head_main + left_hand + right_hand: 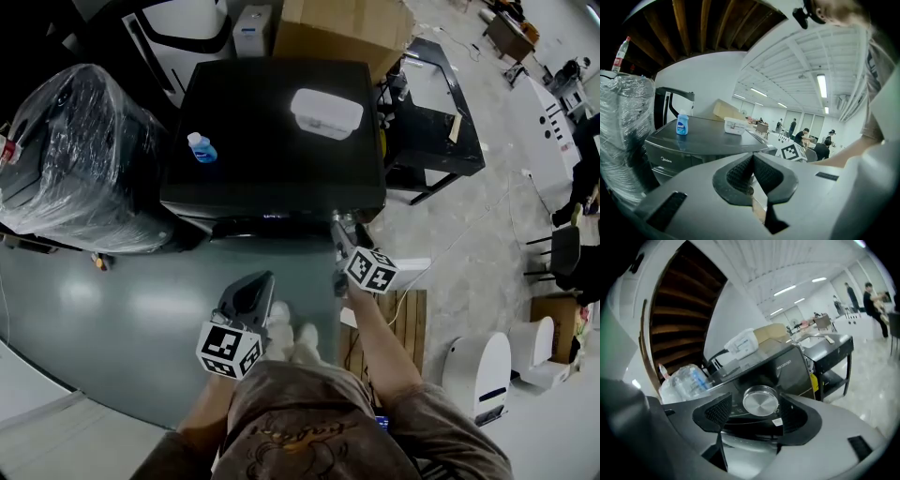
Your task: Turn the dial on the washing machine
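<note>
The dark washing machine [272,141] stands right in front of me; its round silver dial [761,401] sits on the front control panel. My right gripper [336,225] is up at the machine's front right corner. In the right gripper view it [755,414] is open, and the dial lies between its black pads [717,410] with a gap on the left side. My left gripper [261,281] hangs lower, back from the machine, over the floor. The left gripper view shows its jaws [753,160] shut with nothing held.
On the machine's lid rest a small blue bottle [201,147] and a white lidded box [325,112]. A plastic-wrapped appliance [75,159] stands to the left, a cardboard box [342,33] behind, a black table [436,127] to the right, and a wooden pallet [408,319] by my feet.
</note>
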Motion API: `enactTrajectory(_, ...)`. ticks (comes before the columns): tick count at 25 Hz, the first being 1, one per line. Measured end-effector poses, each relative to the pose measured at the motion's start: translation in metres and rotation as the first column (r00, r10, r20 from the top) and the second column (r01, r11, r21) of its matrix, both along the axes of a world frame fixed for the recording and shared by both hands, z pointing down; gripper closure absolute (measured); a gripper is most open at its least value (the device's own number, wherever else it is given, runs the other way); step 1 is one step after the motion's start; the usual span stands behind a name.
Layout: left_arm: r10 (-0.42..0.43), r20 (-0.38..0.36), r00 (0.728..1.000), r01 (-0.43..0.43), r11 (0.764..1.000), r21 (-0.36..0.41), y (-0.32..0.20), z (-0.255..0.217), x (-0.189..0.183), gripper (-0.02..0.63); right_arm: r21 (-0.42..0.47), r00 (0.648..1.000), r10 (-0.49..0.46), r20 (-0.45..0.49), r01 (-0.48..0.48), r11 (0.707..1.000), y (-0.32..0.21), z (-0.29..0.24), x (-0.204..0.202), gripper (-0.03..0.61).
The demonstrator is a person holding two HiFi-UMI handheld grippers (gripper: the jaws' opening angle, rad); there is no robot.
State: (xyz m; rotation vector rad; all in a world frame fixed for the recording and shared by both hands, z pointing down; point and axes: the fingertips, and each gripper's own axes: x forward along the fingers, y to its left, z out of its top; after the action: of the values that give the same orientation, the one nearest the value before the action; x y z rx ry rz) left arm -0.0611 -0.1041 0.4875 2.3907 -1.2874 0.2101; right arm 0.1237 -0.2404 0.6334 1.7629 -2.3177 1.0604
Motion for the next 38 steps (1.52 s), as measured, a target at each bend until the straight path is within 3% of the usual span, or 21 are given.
enactTrajectory(4, 0.003, -0.004, 1.0, -0.003, 1.0, 0.006, 0.001, -0.003, 0.003, 0.621, 0.024, 0.959, -0.064, -0.277, 0.073, 0.997, 0.0, -0.002, -0.001, 0.295)
enactTrajectory(8, 0.007, -0.001, 1.0, -0.007, 1.0, 0.002, 0.002, -0.002, 0.003, 0.621, 0.029, 0.891, -0.1, -0.444, 0.125, 0.992, -0.005, -0.001, -0.006, 0.295)
enactTrajectory(11, 0.011, 0.011, 1.0, -0.011, 1.0, -0.003, 0.005, 0.001, 0.001, 0.621, 0.006, 0.852, -0.128, -0.508, 0.153, 0.988, -0.008, 0.006, -0.01, 0.296)
enactTrajectory(17, 0.004, 0.02, 1.0, -0.004, 1.0, -0.004, 0.005, 0.002, -0.005, 0.621, -0.014, 0.833, -0.116, -0.541, 0.129, 0.992, -0.01, 0.014, -0.005, 0.296)
enactTrajectory(21, -0.003, 0.022, 1.0, 0.003, 1.0, -0.001, 0.006, 0.002, -0.008, 0.621, -0.013, 0.847, -0.112, -0.519, 0.123, 0.992, -0.011, 0.015, -0.005, 0.319)
enactTrajectory(24, -0.004, 0.019, 1.0, 0.004, 1.0, -0.004, 0.006, 0.001, -0.007, 0.621, -0.014, 0.88, -0.101, -0.464, 0.106, 0.994, -0.011, 0.015, -0.005, 0.321)
enactTrajectory(28, -0.003, 0.017, 1.0, 0.003, 1.0, -0.01, 0.005, 0.003, -0.005, 0.621, -0.023, 0.943, -0.079, -0.322, 0.076, 0.997, -0.011, 0.016, -0.003, 0.322)
enactTrajectory(32, 0.008, 0.016, 1.0, -0.008, 1.0, -0.01, 0.005, 0.003, -0.001, 0.621, -0.032, 0.985, -0.042, -0.167, 0.037, 0.999, -0.01, 0.017, 0.0, 0.322)
enactTrajectory(35, 0.015, 0.014, 1.0, -0.015, 1.0, -0.01, 0.004, 0.002, 0.003, 0.621, -0.04, 1.0, -0.005, -0.03, 0.003, 0.999, -0.01, 0.018, 0.002, 0.322)
enactTrajectory(38, 0.021, 0.014, 1.0, -0.021, 1.0, -0.009, 0.003, 0.001, 0.005, 0.621, -0.053, 0.999, 0.018, 0.048, -0.016, 0.998, -0.01, 0.021, 0.003, 0.322)
